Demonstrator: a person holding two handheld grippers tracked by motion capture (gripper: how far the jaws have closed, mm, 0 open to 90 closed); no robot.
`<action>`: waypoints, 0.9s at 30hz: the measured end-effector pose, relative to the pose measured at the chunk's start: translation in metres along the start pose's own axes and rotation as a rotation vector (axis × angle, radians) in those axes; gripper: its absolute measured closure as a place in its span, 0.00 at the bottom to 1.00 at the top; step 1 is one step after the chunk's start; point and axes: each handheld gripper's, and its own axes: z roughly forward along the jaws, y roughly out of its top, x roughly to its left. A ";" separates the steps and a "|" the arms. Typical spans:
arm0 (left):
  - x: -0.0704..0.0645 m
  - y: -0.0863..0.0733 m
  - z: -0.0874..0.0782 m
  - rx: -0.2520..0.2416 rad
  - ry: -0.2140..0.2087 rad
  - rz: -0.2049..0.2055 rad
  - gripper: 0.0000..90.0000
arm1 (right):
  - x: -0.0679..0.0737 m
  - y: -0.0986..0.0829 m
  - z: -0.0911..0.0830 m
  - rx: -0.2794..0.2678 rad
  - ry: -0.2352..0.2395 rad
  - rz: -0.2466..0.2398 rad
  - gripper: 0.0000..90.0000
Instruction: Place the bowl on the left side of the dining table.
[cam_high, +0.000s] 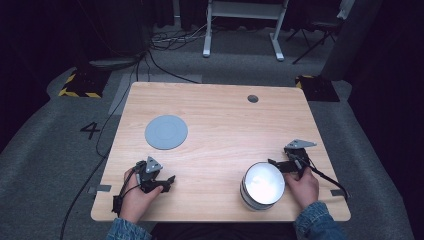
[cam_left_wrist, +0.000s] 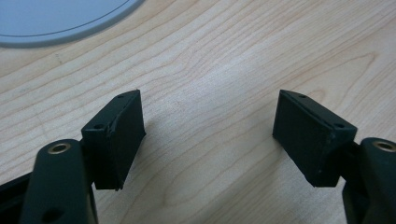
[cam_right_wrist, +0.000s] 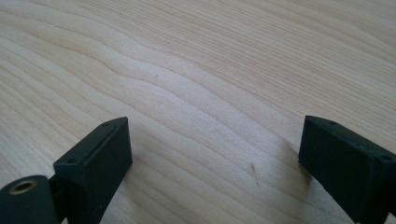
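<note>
Left gripper (cam_high: 167, 184): jaws spread, bare table (cam_high: 220, 125) ahead, grey disc (cam_high: 166, 132) further out beyond it. Right gripper (cam_high: 274, 163): jaws spread over bare wood; white cylindrical container (cam_high: 262, 185) sits just beside it, blocking the path toward the left gripper. Wide gap between disc and container.

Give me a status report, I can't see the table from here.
Left gripper open, empty, over bare wood. Right gripper open, empty, beside the white bowl. Grey disc lies apart, far left. Nothing in the way.

Light wood-grain tabletop (cam_high: 225, 120); plain grey-blue disc (cam_high: 166, 132) with faint rings; white bowl (cam_high: 262, 185), dark stripe on its wall; both grippers black; denim-blue sleeves.
</note>
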 end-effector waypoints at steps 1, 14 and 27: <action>0.000 0.000 0.000 0.000 0.000 0.000 0.28 | 0.000 0.000 0.000 0.000 0.000 0.000 0.11; 0.000 0.000 0.000 0.000 0.001 -0.004 0.28 | 0.000 0.000 0.000 0.000 0.000 0.000 0.11; -0.001 0.002 0.000 0.006 0.020 -0.012 0.29 | 0.000 0.000 0.000 0.000 0.000 0.000 0.11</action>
